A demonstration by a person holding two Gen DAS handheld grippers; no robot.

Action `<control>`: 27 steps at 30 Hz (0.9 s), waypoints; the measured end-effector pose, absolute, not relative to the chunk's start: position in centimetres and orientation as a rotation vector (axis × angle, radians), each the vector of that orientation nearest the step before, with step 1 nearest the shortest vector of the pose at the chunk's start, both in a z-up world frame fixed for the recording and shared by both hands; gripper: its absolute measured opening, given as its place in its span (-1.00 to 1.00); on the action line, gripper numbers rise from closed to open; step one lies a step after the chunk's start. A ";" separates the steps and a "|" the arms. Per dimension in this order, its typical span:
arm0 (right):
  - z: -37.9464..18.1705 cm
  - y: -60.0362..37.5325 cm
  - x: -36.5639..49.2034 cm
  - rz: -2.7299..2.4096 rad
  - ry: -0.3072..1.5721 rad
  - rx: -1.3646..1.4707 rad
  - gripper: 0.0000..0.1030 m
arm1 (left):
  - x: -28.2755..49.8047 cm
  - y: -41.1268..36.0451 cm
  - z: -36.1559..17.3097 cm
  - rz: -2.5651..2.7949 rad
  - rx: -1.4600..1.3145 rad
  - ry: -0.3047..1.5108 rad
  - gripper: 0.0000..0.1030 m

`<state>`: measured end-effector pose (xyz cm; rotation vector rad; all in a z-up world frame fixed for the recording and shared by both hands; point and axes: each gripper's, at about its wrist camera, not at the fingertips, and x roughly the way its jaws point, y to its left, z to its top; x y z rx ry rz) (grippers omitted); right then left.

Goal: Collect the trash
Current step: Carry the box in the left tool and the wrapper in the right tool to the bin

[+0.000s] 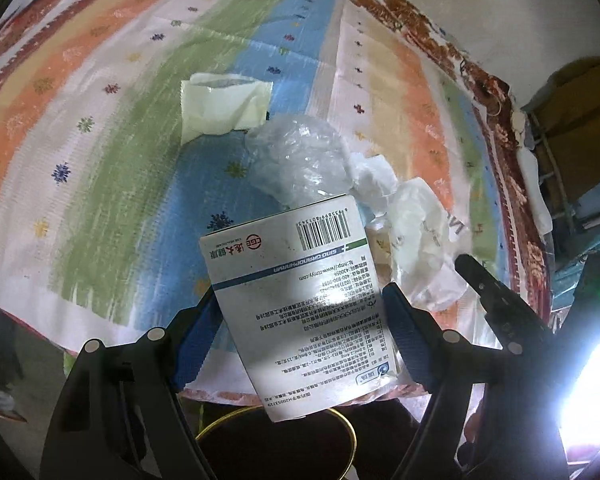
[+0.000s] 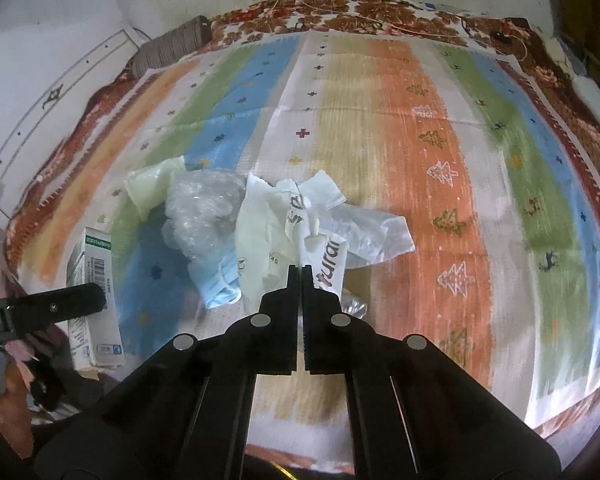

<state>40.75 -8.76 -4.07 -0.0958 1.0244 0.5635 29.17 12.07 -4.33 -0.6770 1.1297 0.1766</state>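
My left gripper [image 1: 302, 294] is shut on a white medicine box [image 1: 292, 264] with a barcode, its blue pads pressing both sides, and holds it over the striped cloth's near edge. In the right wrist view the same box [image 2: 94, 280] stands at the left behind a left finger [image 2: 72, 302]. My right gripper [image 2: 301, 269] is shut on a twisted fold of a white plastic wrapper [image 2: 332, 216] with dark lettering. The wrapper lies in a pile with clear bubble wrap [image 2: 204, 208], a blue face mask [image 2: 220, 284] and pale yellow paper [image 2: 152, 186].
The pile lies on a striped cloth [image 2: 440, 152] over a brown floral blanket [image 2: 380, 8], with a wall behind. A dark container with a thin yellow rim [image 1: 350, 426] sits below the cloth's near edge. Shelves and clutter stand at the far right [image 1: 572, 128].
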 end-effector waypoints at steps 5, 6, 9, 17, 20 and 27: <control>-1.7 -9.9 38.8 0.597 0.998 -0.042 -0.98 | 28.2 11.5 -2.8 0.153 -0.663 1.100 0.51; -1.0 -10.1 38.3 0.606 0.984 -0.040 -0.98 | 28.0 11.3 -2.4 0.145 -0.655 1.091 0.51; 0.3 -10.5 37.0 0.621 0.957 -0.044 -0.98 | 27.3 10.7 -1.4 0.131 -0.615 1.066 0.51; 3.2 -12.1 33.9 0.656 0.907 -0.017 -0.98 | 24.9 9.4 1.5 0.066 -0.552 0.975 0.51; 3.9 -12.4 32.3 0.666 0.880 -0.039 -0.98 | 24.1 8.6 2.4 0.052 -0.511 0.941 0.51; 5.3 -13.0 29.0 0.694 0.838 -0.042 -0.98 | 21.7 7.0 4.4 0.019 -0.474 0.870 0.50</control>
